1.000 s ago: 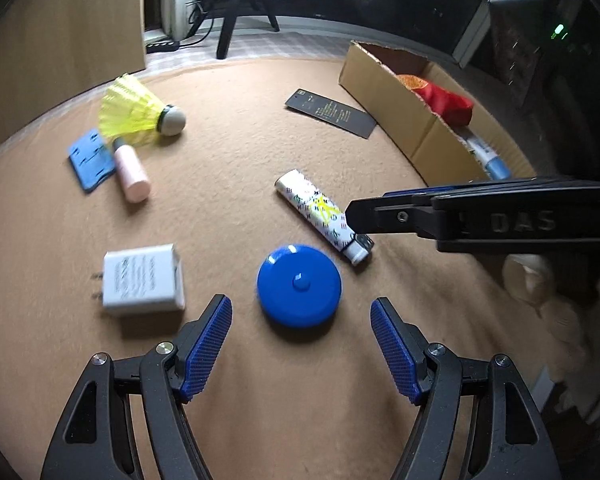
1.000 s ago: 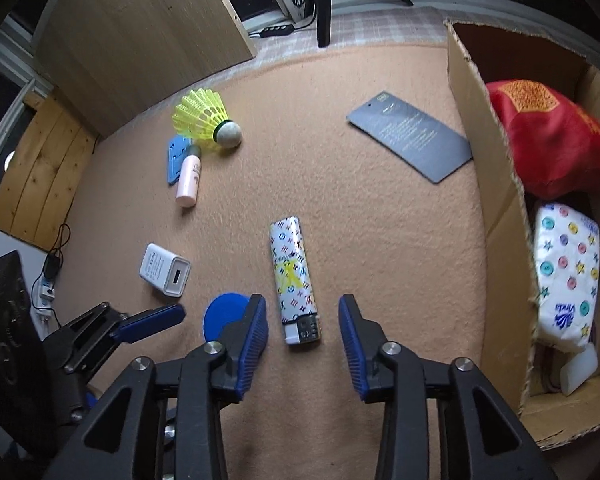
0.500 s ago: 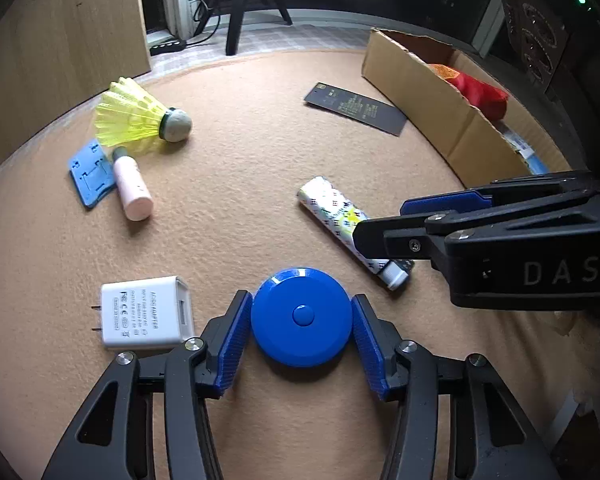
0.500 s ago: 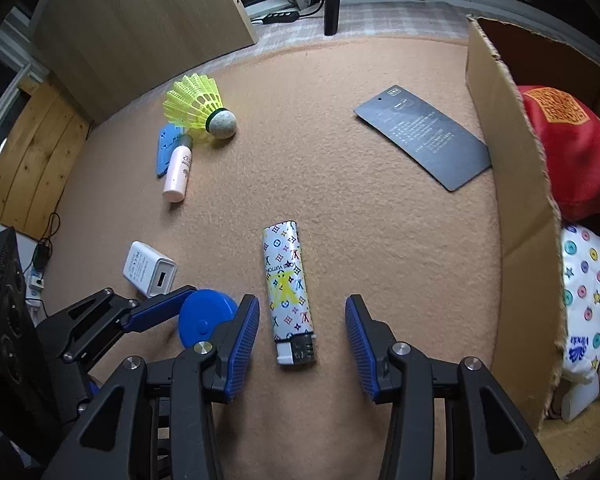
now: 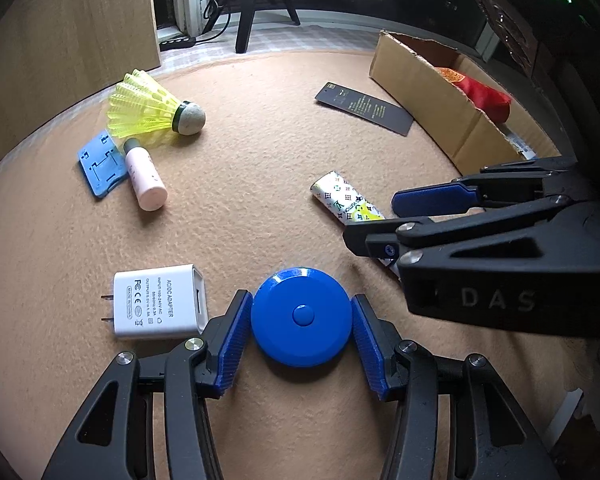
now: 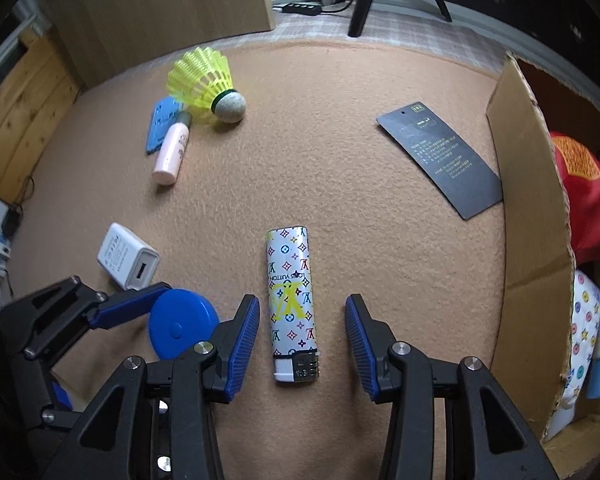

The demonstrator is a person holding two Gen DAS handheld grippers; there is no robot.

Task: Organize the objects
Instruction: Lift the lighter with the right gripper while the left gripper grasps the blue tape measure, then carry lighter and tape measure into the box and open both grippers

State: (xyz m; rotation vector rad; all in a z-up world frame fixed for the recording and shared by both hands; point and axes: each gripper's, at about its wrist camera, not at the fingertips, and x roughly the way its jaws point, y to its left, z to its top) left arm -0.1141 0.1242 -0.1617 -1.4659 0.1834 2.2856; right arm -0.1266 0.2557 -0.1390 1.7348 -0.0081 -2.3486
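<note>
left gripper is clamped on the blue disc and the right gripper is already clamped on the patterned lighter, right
Not quite. The left gripper is clamped on the blue disc, but the right gripper only straddles the patterned lighter; the right wrist view shows gaps beside both pads.

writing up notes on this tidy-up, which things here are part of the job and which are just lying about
Part of the job:
blue round case, in the left tongs
lighter, between the open right tongs
cardboard box
charger
shuttlecock
pink tube
black card

Lying about:
tripod
power strip

Lighter's [image 5: 342, 200] lower end behind the right hand-held gripper [image 5: 380, 224] — cardboard box [image 6: 528, 240] cut off at frame edge.
</note>
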